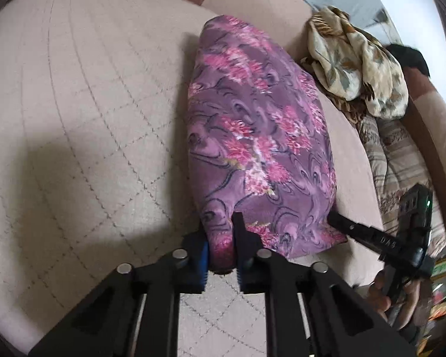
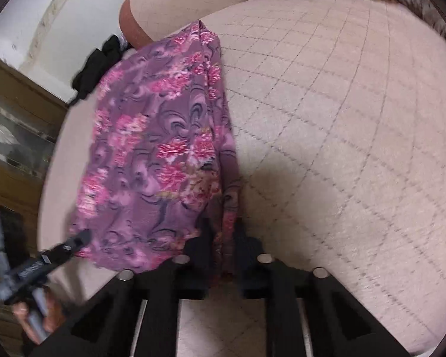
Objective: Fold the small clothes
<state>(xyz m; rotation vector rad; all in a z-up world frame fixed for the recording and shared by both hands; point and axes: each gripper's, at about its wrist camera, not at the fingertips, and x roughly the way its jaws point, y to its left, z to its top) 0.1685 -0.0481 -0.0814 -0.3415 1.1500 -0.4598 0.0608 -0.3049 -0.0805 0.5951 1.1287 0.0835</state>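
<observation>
On the quilted sofa seat point(image 1: 74, 104), my left hand-held gripper point(image 1: 221, 247) and right hand-held gripper point(image 2: 223, 244) each pinch a near corner of the purple floral cloth point(image 1: 252, 136). It looks folded lengthwise into a strip. I judge a crosswise fold remains; a patterned heap point(image 1: 356, 62) waits beyond.

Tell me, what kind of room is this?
Probably a living room at home: a beige quilted sofa cover, a crumpled cream floral cloth on striped cushions, and a wooden glass-fronted cabinet. A purple floral garment lies on the sofa.

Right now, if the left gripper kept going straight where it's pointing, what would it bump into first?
The left gripper is already pinching the purple flowery cloth, so it would meet more of that cloth, then probably the quilted cushion underneath.
</observation>
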